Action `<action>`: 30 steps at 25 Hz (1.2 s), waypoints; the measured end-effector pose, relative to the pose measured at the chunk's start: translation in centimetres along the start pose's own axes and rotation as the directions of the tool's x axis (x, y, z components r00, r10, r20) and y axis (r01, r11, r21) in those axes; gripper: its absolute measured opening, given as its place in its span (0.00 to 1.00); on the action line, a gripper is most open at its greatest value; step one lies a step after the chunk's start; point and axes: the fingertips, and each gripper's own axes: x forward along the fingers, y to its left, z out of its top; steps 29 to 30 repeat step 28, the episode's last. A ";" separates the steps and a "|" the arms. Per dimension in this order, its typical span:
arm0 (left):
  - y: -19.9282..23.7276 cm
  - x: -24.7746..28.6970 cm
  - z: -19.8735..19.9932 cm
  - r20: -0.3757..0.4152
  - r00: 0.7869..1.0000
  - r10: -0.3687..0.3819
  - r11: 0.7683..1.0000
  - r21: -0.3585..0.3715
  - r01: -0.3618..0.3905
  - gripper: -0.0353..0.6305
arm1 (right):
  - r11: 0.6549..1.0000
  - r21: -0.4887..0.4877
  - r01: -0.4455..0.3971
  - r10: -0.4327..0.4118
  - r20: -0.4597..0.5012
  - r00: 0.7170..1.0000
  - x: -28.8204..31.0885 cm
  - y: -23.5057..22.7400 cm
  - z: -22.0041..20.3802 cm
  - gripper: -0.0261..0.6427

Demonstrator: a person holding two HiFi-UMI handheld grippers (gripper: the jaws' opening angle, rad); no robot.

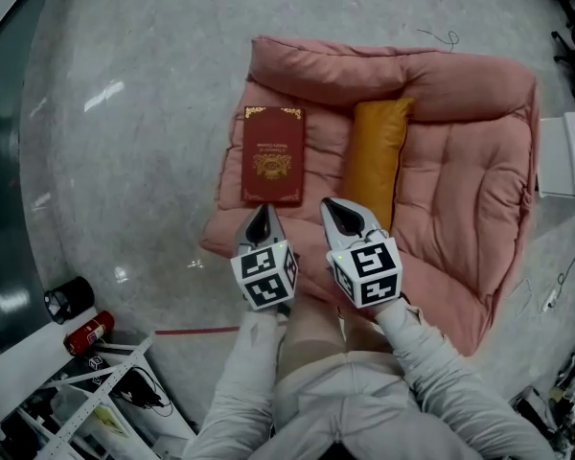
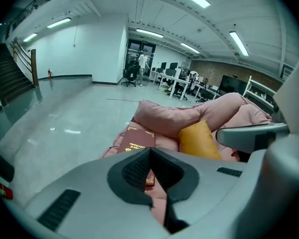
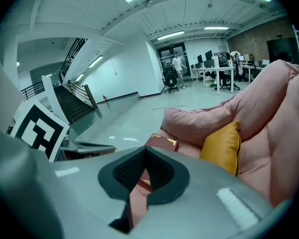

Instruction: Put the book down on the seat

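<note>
A dark red book (image 1: pixel 273 154) with gold print lies flat on the left part of the pink cushioned seat (image 1: pixel 460 190). An orange pillow (image 1: pixel 376 161) lies beside it on the right. My left gripper (image 1: pixel 262 215) hovers just short of the book's near edge, shut and empty. Also shut and empty, my right gripper (image 1: pixel 341 209) hangs by the pillow's near end. Past the closed tips of the left gripper (image 2: pixel 149 151) I see the book (image 2: pixel 137 137) and pillow (image 2: pixel 199 139). Beyond the right gripper (image 3: pixel 145 151) are the book (image 3: pixel 162 142) and pillow (image 3: pixel 223 147).
The seat sits on a grey polished floor. A red extinguisher (image 1: pixel 88 333), a black object (image 1: pixel 67 298) and a metal rack (image 1: pixel 105 391) are at the lower left. A white box (image 1: pixel 567 156) stands at the right. A person (image 2: pixel 143 61) stands far off by the desks.
</note>
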 end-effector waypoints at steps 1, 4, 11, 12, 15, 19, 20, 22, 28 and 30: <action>-0.1 -0.4 0.1 0.003 1.000 0.000 1.000 0.000 0.000 0.06 | 1.000 -0.004 -0.005 0.005 -0.002 1.000 -0.2 0.2 -0.1 0.04; -0.4 -1.7 0.3 0.012 1.000 -0.002 1.000 -0.006 0.002 0.06 | 1.000 -0.018 -0.022 0.022 -0.012 1.000 -0.7 0.7 -0.3 0.04; -0.3 -4.3 0.1 0.028 1.000 0.011 0.999 -0.031 -0.010 0.06 | 0.998 -0.059 -0.039 0.038 -0.010 0.999 -2.1 2.0 -0.3 0.04; -0.3 -4.6 0.1 0.030 0.999 0.013 0.999 -0.035 -0.012 0.06 | 0.997 -0.063 -0.043 0.042 -0.011 0.999 -2.3 2.1 -0.3 0.04; -0.5 -5.3 0.1 0.035 0.999 0.017 0.999 -0.043 -0.016 0.06 | 0.996 -0.075 -0.053 0.052 -0.012 0.999 -2.8 2.5 -0.3 0.04; -0.6 -5.8 -0.1 0.035 0.999 0.019 0.999 -0.046 -0.017 0.06 | 0.994 -0.086 -0.063 0.062 -0.011 0.998 -3.1 2.9 -0.4 0.04; -0.6 -5.9 -0.1 0.035 0.999 0.019 0.999 -0.048 -0.018 0.06 | 0.994 -0.089 -0.065 0.064 -0.011 0.998 -3.1 3.0 -0.3 0.04; -0.5 -6.0 -0.1 0.034 0.999 0.023 0.999 -0.050 -0.021 0.06 | 0.993 -0.091 -0.068 0.068 -0.010 0.998 -3.1 3.1 -0.2 0.04; -0.5 -5.9 0.3 0.031 0.999 0.026 0.999 -0.048 -0.024 0.06 | 0.993 -0.095 -0.072 0.072 -0.008 0.997 -2.9 3.0 0.2 0.04; -0.5 -5.9 0.3 0.031 0.999 0.026 0.999 -0.048 -0.024 0.06 | 0.993 -0.095 -0.072 0.072 -0.008 0.997 -2.9 3.0 0.2 0.04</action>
